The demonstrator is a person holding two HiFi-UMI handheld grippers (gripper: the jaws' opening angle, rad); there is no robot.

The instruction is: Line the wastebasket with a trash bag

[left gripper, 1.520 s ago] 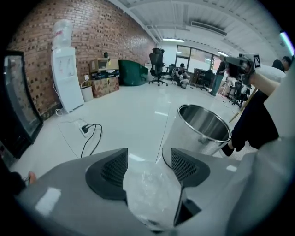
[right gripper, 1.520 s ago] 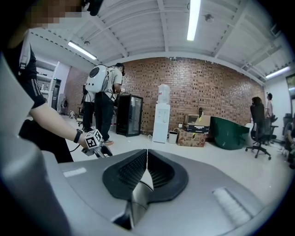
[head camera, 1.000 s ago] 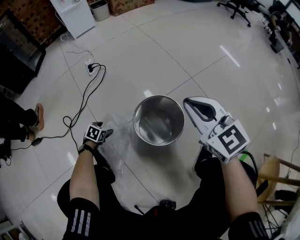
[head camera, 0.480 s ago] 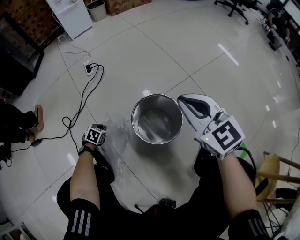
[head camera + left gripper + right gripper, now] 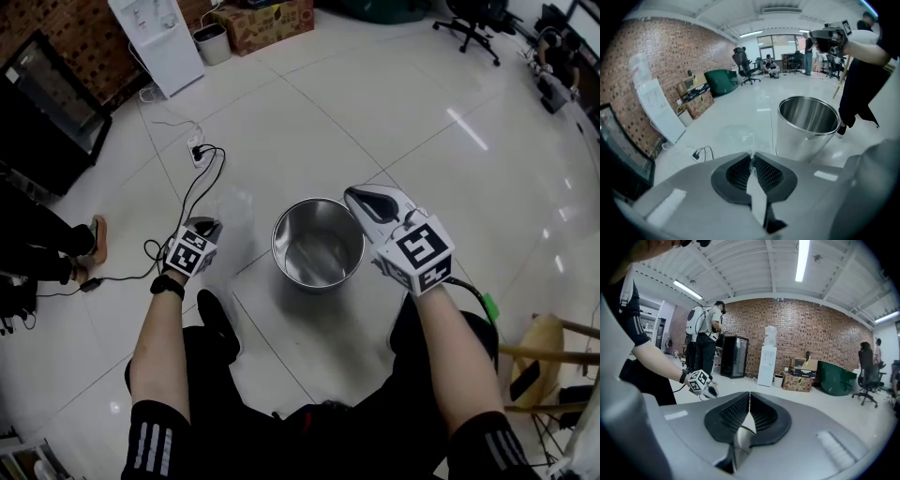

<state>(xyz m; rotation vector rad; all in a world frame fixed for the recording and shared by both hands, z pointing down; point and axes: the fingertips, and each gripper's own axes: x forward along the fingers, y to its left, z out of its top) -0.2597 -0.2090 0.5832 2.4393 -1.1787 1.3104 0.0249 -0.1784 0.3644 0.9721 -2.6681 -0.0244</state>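
Note:
A shiny metal wastebasket (image 5: 319, 246) stands upright on the white tiled floor, nothing inside it. My left gripper (image 5: 216, 225) hovers just left of it, shut on a clear trash bag (image 5: 238, 208). In the left gripper view the thin film (image 5: 749, 143) is pinched between the black pads and hangs down toward the floor, with the wastebasket (image 5: 807, 124) to the right. My right gripper (image 5: 354, 196) is shut and holds nothing, level over the basket's right rim. The right gripper view shows its pads (image 5: 740, 411) pressed together and the left gripper (image 5: 710, 391) beyond.
A power strip and black cable (image 5: 195, 159) lie on the floor at the left. A white dispenser (image 5: 159, 33), small bin (image 5: 213, 42) and cardboard box (image 5: 267, 21) line the back. A bystander's legs (image 5: 37, 248) are far left, a wooden stool (image 5: 548, 356) at right.
My left gripper shut on the clear bag that lay flat on the floor and raised it beside the basket. The right gripper kept still.

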